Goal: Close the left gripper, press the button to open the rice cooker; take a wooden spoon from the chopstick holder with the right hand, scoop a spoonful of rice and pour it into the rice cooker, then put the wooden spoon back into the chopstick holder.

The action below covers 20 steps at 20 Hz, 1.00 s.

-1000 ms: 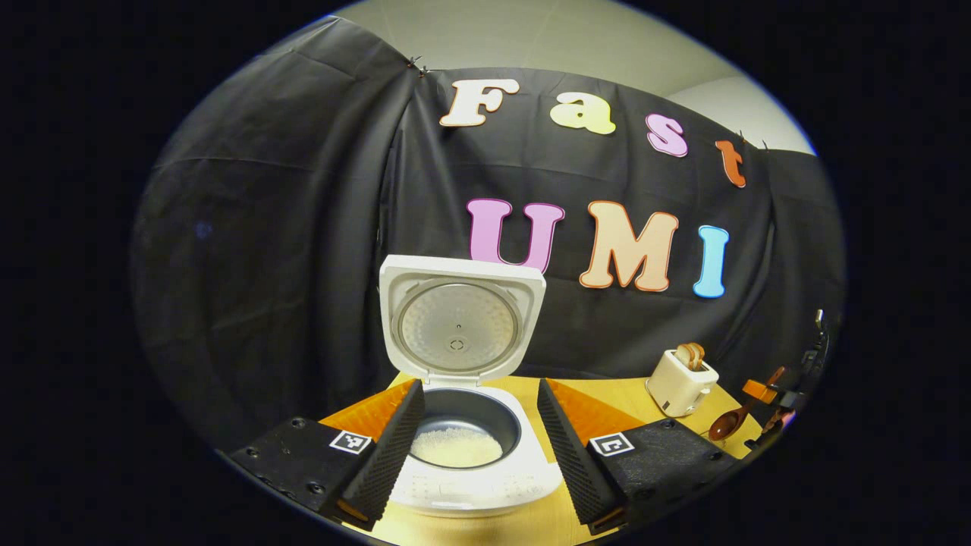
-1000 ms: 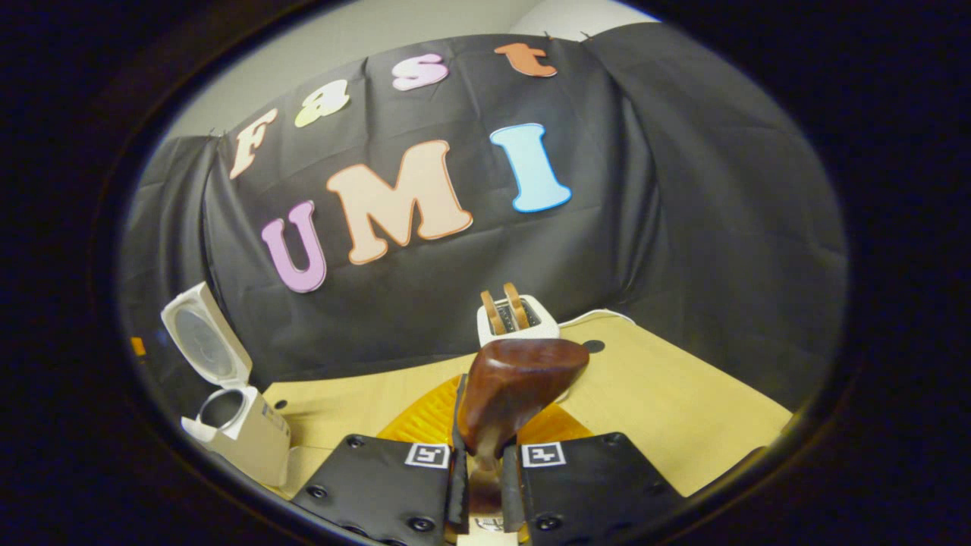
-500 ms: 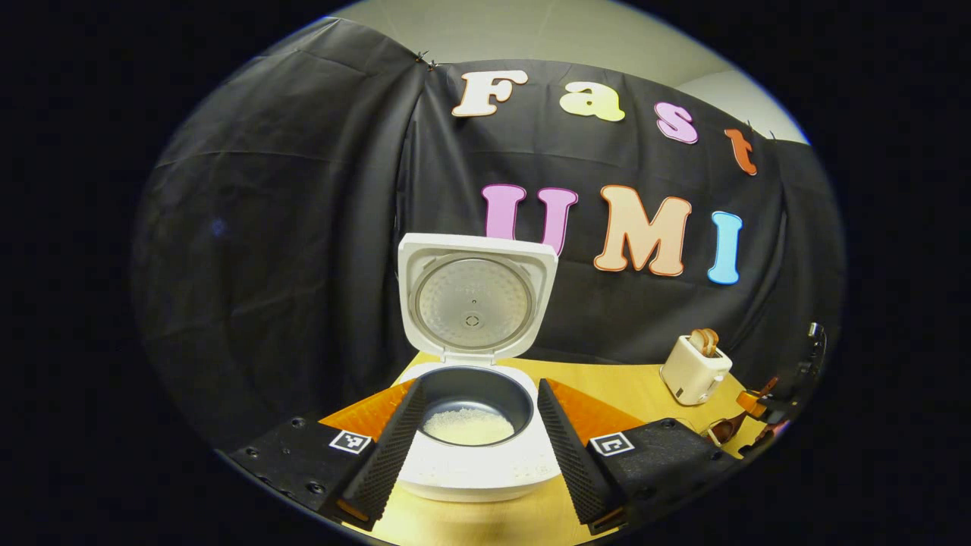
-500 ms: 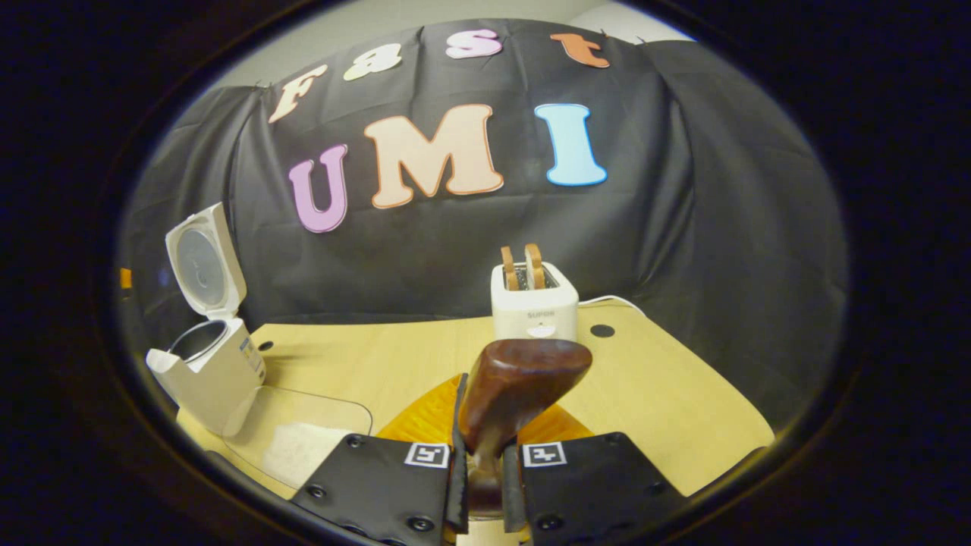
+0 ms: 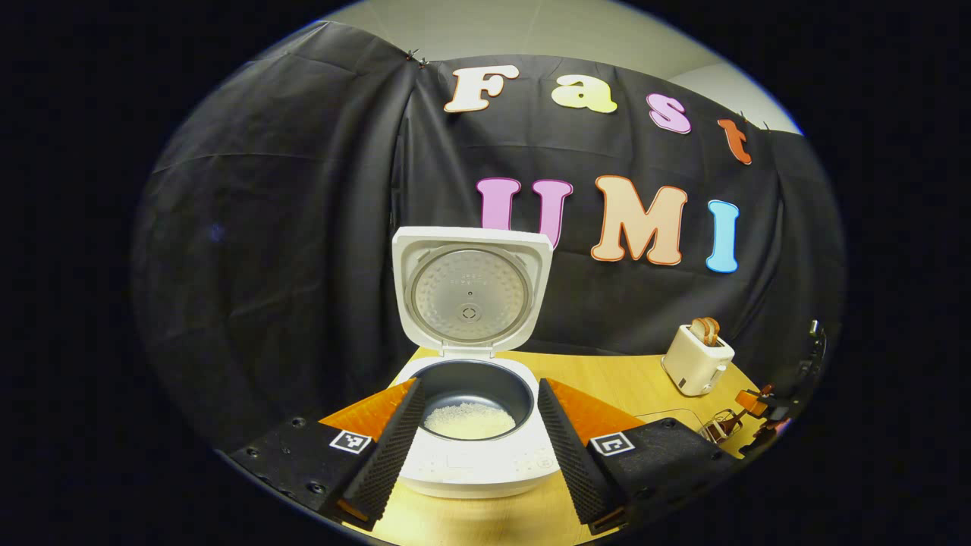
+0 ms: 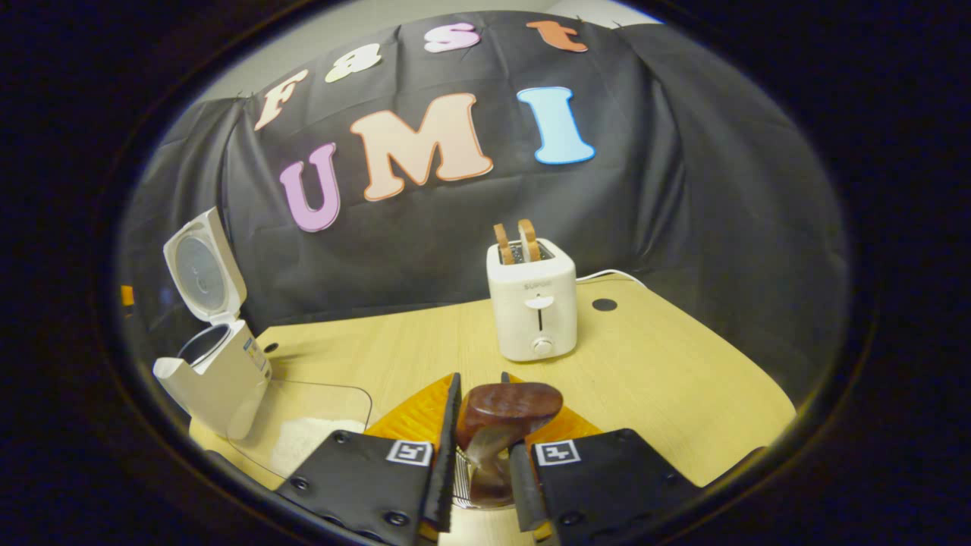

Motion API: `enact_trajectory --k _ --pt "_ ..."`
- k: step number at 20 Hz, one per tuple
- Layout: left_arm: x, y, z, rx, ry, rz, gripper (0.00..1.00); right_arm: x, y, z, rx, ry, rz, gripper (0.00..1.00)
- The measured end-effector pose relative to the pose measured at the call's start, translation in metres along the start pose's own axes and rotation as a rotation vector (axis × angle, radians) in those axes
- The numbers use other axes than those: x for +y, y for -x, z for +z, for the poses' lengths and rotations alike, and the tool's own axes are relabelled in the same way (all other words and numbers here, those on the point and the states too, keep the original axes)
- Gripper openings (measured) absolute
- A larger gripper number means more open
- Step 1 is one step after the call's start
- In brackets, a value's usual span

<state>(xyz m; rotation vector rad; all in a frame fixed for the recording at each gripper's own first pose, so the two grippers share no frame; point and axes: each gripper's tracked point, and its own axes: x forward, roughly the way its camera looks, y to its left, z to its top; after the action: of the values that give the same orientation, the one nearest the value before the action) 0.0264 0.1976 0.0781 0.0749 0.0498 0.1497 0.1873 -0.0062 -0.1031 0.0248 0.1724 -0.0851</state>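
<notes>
The white rice cooker (image 5: 476, 469) stands with its lid (image 5: 470, 292) up and white rice (image 5: 469, 419) in its dark pot. My left gripper (image 5: 479, 385) is open just before it, one finger on each side of the pot. In the right gripper view the cooker (image 6: 221, 373) is at the far left. My right gripper (image 6: 480, 381) has its fingers slightly parted around the dark wooden spoon (image 6: 510, 402), whose bowl points up. The handle runs down into the wire chopstick holder (image 6: 460, 482). I cannot tell if the fingers still touch the spoon. In the left gripper view the holder (image 5: 722, 427) is at the far right.
A white toaster (image 6: 532, 303) with two slices in it stands behind the spoon on the wooden table (image 6: 667, 379); it is also at the right in the left gripper view (image 5: 696, 358). A clear tray holding rice (image 6: 307, 436) lies beside the cooker.
The right gripper came down and tilted toward the table. The spoon now sits lower between its fingers, and the gap between them has widened. The left gripper drew back slightly from the cooker.
</notes>
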Motion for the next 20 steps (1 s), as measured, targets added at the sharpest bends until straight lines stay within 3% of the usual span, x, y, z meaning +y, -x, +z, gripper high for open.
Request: enact_trajectory --k 5,14,20 --pt "-0.009 -0.004 -0.001 -0.001 0.0 -0.034 0.89 -0.024 0.021 0.003 0.002 -0.013 -0.057 0.97" --pt "-0.013 -0.013 0.004 -0.004 -0.011 -0.072 0.88 -0.081 0.088 0.03 -0.088 -0.124 -0.216 0.98" --pt "-0.01 -0.023 0.022 -0.025 -0.008 -0.095 0.88 -0.082 0.131 0.039 -0.11 -0.091 -0.267 0.97"
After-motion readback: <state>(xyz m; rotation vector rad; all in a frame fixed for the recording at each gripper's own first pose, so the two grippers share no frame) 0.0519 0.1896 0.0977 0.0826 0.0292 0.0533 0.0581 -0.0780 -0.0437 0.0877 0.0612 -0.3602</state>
